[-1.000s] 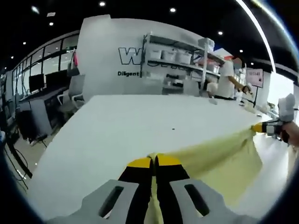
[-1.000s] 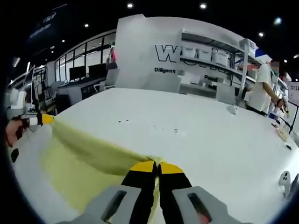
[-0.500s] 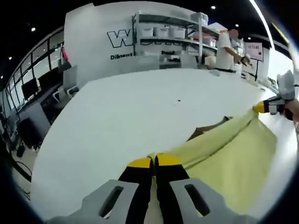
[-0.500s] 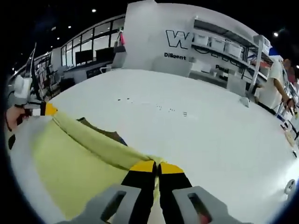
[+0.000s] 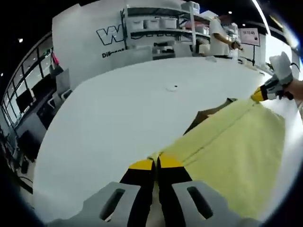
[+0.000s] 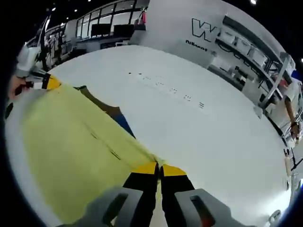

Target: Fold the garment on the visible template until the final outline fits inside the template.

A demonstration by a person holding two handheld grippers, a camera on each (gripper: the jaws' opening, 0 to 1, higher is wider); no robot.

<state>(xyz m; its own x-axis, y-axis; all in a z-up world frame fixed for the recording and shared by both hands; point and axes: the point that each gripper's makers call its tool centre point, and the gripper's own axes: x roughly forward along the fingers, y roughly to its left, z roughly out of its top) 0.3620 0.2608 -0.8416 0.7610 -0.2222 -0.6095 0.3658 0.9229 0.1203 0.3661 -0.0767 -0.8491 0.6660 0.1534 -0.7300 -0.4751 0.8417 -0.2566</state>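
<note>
template (image 6: 111,111) mostly hidden under garment (image 6: 71,151) | garment cut off by frame edge

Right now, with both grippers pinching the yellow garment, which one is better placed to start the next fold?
Neither is clearly better. The left gripper and the right gripper each pinch one end of the same edge of the yellow garment, stretched between them over the white table. Likely both should move together.

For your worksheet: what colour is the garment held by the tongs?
Pale yellow garment; clearest in the right gripper view.
</note>
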